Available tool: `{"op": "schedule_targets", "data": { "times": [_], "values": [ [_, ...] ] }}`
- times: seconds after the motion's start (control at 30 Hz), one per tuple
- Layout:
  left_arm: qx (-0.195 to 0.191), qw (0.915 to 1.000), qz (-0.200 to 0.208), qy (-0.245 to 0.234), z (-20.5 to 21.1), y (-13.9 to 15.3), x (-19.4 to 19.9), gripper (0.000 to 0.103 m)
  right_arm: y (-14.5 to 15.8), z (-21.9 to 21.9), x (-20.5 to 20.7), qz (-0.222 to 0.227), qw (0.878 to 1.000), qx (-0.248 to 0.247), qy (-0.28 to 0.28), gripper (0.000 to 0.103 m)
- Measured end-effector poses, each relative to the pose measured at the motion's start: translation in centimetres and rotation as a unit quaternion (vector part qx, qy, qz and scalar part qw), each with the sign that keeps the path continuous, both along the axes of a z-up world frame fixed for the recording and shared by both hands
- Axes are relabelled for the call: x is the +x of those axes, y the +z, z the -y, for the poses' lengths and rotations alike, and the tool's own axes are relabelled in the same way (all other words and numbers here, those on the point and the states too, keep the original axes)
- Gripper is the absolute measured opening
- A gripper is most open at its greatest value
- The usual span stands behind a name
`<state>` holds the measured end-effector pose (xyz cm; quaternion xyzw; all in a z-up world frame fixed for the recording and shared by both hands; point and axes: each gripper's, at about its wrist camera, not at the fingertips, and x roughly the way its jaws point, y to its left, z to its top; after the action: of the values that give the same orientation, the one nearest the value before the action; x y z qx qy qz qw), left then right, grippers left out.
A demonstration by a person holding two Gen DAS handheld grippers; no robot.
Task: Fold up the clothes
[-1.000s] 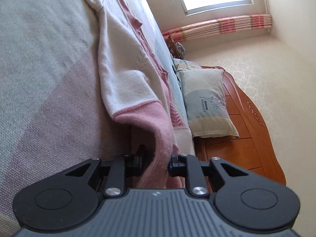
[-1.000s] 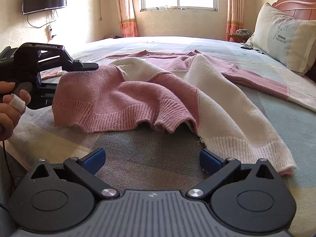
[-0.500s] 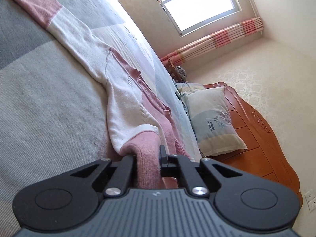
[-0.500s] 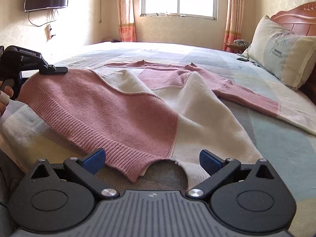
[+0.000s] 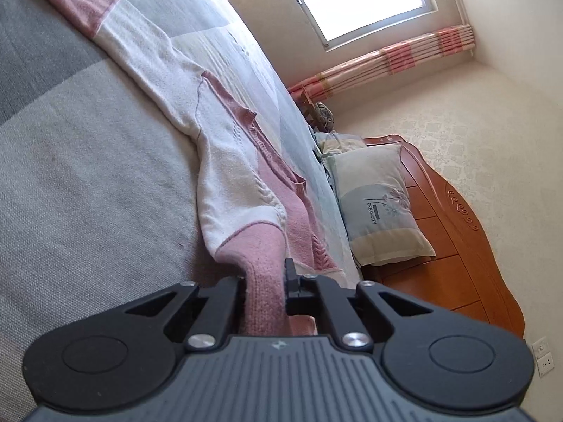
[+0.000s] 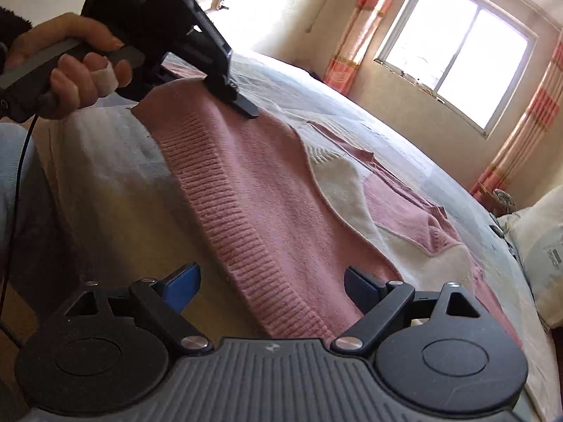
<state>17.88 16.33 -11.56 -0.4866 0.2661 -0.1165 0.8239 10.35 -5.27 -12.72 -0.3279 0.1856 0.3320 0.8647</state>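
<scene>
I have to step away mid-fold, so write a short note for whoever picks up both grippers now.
Left hand-held gripper: shut on the sweater at its pink ribbed hem corner.
Right hand-held gripper: open, its blue pads either side of the hem's other end, nothing gripped.
The sweater lies spread on the bed, sleeves out.
Done: laid out. Left: every fold.

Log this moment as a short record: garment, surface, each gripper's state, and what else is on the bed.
garment: pink and white knit sweater, spread front-up, ribbed hem toward the cameras
surface: bed with grey and pale patterned cover
left gripper: shut on the sweater's pink hem corner, held in the person's left hand
right gripper: open, blue pads either side of the hem, not gripping
also on bed: pillow against the wooden headboard
background: window, striped curtains
</scene>
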Motion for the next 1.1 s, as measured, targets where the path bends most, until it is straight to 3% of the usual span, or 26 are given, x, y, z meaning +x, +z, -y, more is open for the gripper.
{"op": "schedule_targets", "data": {
  "times": [0.1,0.13,0.2,0.27,0.37,0.4,0.43,0.47,0.63,0.73,0.8,0.9,1.03,1.1],
  "values": [
    [0.003,1.0,0.001,-0.006,-0.2,0.4,0.0,0.003,-1.0,-3.1,-0.3,0.073,0.996,-0.042,0.004,0.09],
    [0.004,1.0,0.002,-0.009,-0.3,0.5,0.0,0.003,-1.3,-3.3,-0.1,0.089,0.994,-0.056,-0.003,0.084],
    [0.006,0.9999,0.003,-0.013,-0.5,0.7,0.0,0.003,-1.7,-2.4,0.4,0.103,0.991,-0.083,-0.028,0.074],
    [0.008,0.9998,0.004,-0.017,-0.6,0.9,-0.1,0.003,-2.2,-1.5,1.0,0.117,0.986,-0.11,-0.053,0.071],
    [0.002,0.9999,-0.009,-0.013,-1.2,0.0,-0.4,0.003,-2.7,1.2,2.5,0.114,0.978,-0.145,-0.099,0.059],
    [-0.002,0.9998,-0.013,-0.012,-1.3,-0.3,-0.5,0.003,-2.8,2.1,3.1,0.103,0.977,-0.147,-0.111,0.043],
    [-0.002,0.9999,-0.012,-0.011,-1.3,-0.3,-0.6,0.003,-2.6,3.0,3.6,0.087,0.979,-0.144,-0.118,0.012],
    [0.002,0.9999,-0.009,-0.009,-1.3,-0.1,-0.8,0.003,-2.2,3.6,4.1,0.064,0.982,-0.131,-0.118,0.01],
    [0.03,0.9995,-0.004,-0.006,-2.1,1.7,-2.1,0.003,2.2,3.8,3.5,0.004,0.996,-0.052,-0.068,0.009],
    [0.043,0.9988,-0.018,-0.011,-2.9,2.0,-2.7,0.003,3.9,3.0,2.7,-0.018,0.999,-0.034,-0.035,0.009],
    [0.04,0.9979,-0.045,-0.021,-3.2,1.6,-2.9,0.003,3.8,2.4,2.7,-0.042,0.998,-0.043,-0.022,0.009],
    [0.079,0.9939,-0.072,-0.026,-3.4,1.9,-3.8,0.004,2.6,2.7,3.0,-0.098,0.993,-0.063,-0.018,0.013],
    [0.121,0.9915,-0.047,-0.003,-4.7,4.6,-5.8,0.01,2.6,5.1,2.5,-0.151,0.988,-0.03,-0.01,0.027],
    [0.141,0.9895,-0.03,0.005,-5.2,6.0,-5.5,0.019,3.5,6.5,2.1,-0.166,0.986,0.006,-0.022,0.032]
  ]
}}
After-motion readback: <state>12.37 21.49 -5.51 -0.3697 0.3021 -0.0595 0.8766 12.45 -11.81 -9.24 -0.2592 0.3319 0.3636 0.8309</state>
